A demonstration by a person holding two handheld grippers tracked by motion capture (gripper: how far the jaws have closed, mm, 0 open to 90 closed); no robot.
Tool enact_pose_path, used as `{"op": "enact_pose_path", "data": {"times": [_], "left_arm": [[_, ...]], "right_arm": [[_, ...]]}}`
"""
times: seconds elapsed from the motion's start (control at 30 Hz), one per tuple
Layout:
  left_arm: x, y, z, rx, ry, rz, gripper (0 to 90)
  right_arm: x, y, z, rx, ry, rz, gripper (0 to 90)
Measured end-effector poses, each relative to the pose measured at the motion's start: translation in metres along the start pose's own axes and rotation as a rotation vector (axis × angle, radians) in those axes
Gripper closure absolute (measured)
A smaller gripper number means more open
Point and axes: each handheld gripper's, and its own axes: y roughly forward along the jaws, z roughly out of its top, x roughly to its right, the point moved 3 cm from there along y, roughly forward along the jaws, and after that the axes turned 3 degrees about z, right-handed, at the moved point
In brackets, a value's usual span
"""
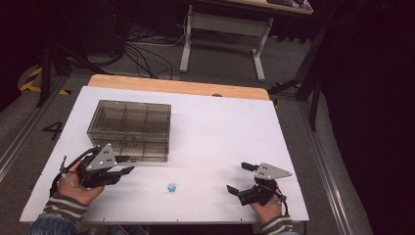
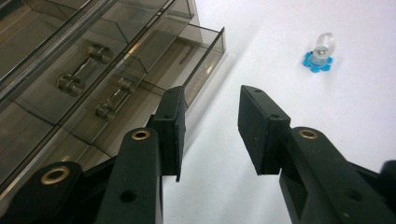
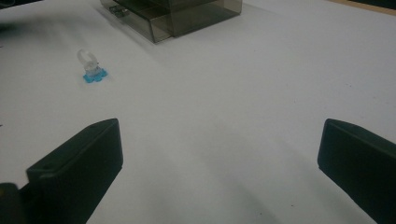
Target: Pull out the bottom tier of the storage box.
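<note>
Currently on the white table (image 1: 220, 127): one smoked clear drawer box (image 1: 129, 128) at the left, with compartments under its lid and handled drawers in front; the bottom drawer (image 2: 187, 60) stands pulled out, nothing seen inside. One small clear ring on a blue flower base (image 1: 171, 187), alone on the bare table between the grippers. Left gripper (image 1: 128, 164) just beside the box front, jaws parted, gripping nothing. Right gripper (image 1: 238, 177) well apart, jaws wide, empty

A white table (image 1: 235, 127) is seen, wood showing at its far edge — a smoky drawer box (image 1: 130, 129) toward the far left corner, a small blue-based ring (image 1: 171, 187) near the near edge.
</note>
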Motion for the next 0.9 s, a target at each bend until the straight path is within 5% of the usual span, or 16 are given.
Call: {"op": "enact_pose_path", "data": {"times": [0.43, 0.6, 0.9], "left_arm": [[-0.006, 0.001, 0.013, -0.103, 0.095, -0.094, 60.4], [-0.011, 0.007, 0.015, -0.168, 0.108, -0.102, 58.7], [-0.017, 0.017, 0.016, -0.209, 0.155, -0.075, 56.9]], "right_arm": [[0.0, 0.0, 0.0, -0.001, 0.002, 0.001, 0.7], [0.0, 0.0, 0.0, -0.002, 0.002, 0.0, 0.7], [0.0, 0.0, -0.001, -0.004, 0.001, -0.001, 0.7]]}}
